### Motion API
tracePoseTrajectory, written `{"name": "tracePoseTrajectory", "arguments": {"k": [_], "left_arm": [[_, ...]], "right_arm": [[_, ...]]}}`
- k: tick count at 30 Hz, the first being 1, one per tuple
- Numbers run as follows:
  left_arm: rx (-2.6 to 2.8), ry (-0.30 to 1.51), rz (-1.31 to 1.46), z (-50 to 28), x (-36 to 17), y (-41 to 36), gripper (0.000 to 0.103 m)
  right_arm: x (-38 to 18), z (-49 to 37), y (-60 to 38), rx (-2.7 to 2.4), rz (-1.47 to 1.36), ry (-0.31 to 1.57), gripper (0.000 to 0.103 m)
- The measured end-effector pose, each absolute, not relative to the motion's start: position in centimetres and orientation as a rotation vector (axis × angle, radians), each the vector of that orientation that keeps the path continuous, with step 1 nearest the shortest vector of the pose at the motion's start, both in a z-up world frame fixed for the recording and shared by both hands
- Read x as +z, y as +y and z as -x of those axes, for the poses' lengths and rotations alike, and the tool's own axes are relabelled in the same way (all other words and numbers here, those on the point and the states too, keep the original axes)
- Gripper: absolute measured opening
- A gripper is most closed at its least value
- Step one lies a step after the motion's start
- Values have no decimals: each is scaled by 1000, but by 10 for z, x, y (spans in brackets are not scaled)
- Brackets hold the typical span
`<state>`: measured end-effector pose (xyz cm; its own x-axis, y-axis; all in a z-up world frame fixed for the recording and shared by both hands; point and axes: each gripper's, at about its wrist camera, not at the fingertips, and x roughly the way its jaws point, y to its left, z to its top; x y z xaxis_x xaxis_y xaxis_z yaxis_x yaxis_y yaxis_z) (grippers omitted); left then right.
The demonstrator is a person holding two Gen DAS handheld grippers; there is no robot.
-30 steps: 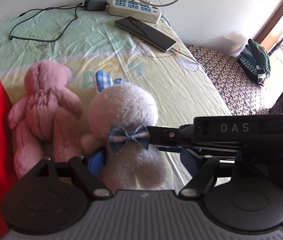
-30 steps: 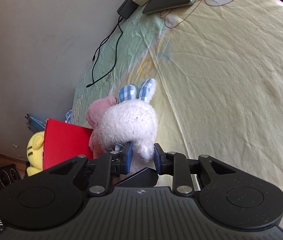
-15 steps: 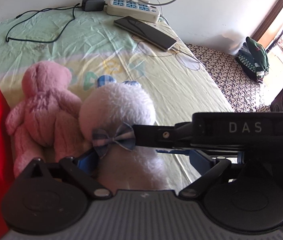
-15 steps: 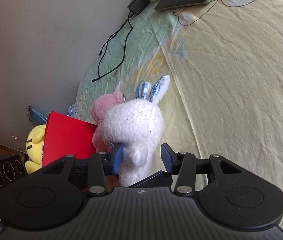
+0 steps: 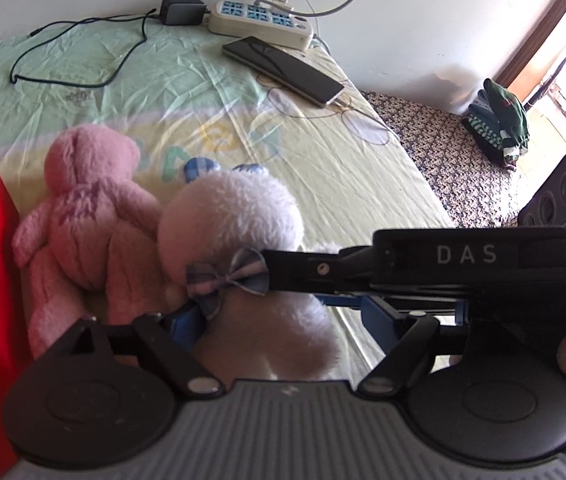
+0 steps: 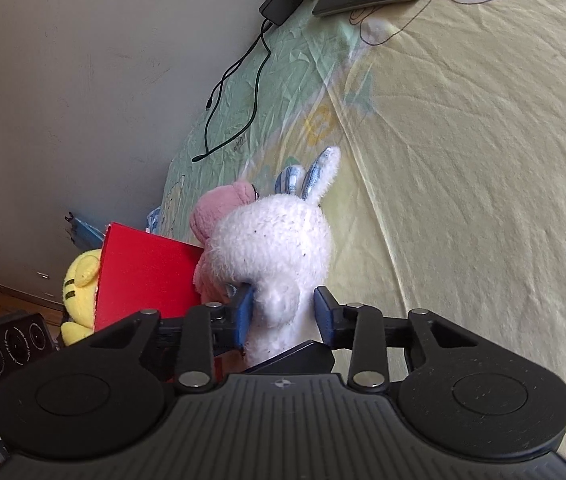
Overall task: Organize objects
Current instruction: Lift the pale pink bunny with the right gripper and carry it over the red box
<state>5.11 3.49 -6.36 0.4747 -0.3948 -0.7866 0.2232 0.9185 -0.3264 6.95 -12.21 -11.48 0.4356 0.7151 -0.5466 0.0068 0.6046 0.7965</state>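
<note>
Rabbit [image 6: 271,248] upright, ears pointing away.

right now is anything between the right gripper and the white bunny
Nothing visible is. The right gripper stands open with the white bunny already between its fingers; the pink bear sits beside the bunny, outside the gap.

fluffy plush white rabbit [image 6: 279,248] and pink bear [image 5: 91,208] on a wrinkled matt cloth bedsheet [image 6: 463,140], beside a glossy phone [image 5: 283,70].
</note>
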Motion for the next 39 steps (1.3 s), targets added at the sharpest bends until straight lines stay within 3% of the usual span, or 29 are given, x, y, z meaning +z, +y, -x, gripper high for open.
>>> {"name": "tracePoseTrajectory", "arguments": {"k": [22, 39], "left_arm": [[-408, 1041, 143, 46, -47, -4, 81], [-255, 933, 119, 117, -1, 31, 81]], "right_arm": [[-82, 26, -134, 576, -725, 1067, 32], [-42, 61, -88, 819, -624, 1032, 32]]}}
